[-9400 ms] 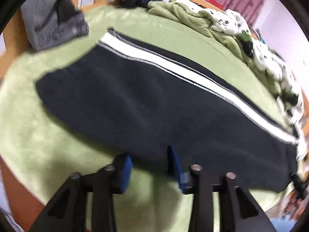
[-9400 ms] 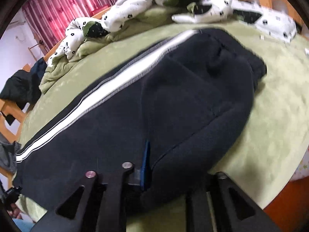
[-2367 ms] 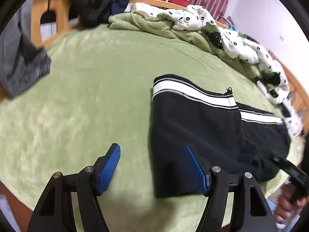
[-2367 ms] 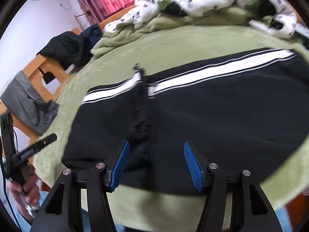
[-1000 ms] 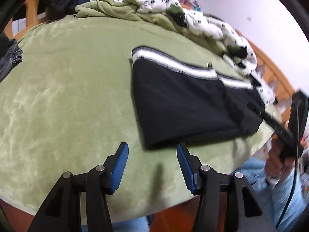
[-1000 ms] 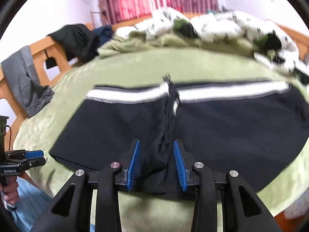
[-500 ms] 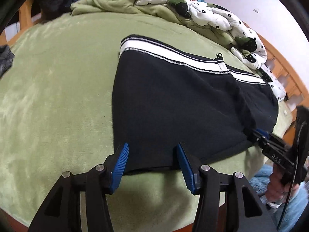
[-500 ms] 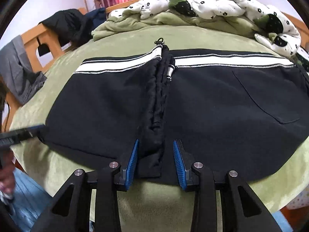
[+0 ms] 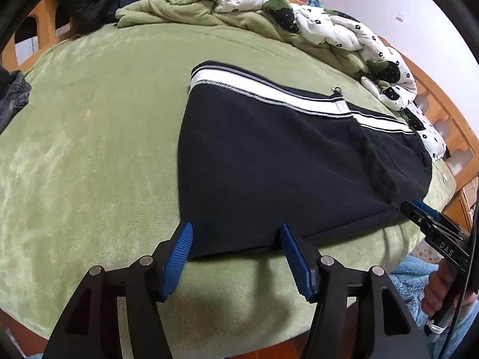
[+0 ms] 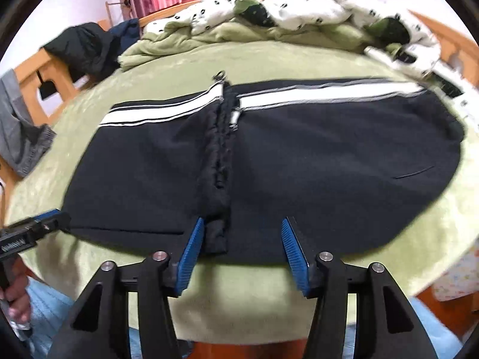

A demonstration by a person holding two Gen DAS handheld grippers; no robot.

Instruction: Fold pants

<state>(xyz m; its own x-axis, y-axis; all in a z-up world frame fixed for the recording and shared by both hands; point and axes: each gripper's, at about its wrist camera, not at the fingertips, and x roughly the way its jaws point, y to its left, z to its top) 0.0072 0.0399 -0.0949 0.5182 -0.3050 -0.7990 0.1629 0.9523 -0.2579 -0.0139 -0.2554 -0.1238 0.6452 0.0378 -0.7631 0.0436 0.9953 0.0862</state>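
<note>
Pants: we see the black pants [image 9: 269, 155] with a white side stripe lying folded on the green bed [image 9: 89, 149], straight ahead of both claws.
Left claw: our left claw [image 9: 235, 236] stands released, its jaws having just opened wider; the near hem of the pants lies between its blue pads [image 9: 179, 248], which do not press on the cloth.
Right claw: our right claw [image 10: 242, 233] is also released and has just been opening; the bunched dark fold [image 10: 220, 179] of the pants sits just inside its left pad, loose.
Other claw in view: from the left claw the right one shows off to the right, at the pants' corner, held in a hand [image 9: 437, 293].
Bedding: a white spotted quilt [image 10: 299, 3] is heaped beyond the pants, well apart from both claws.
Grey garment: it hangs far left of the right claw [image 10: 21, 131].
</note>
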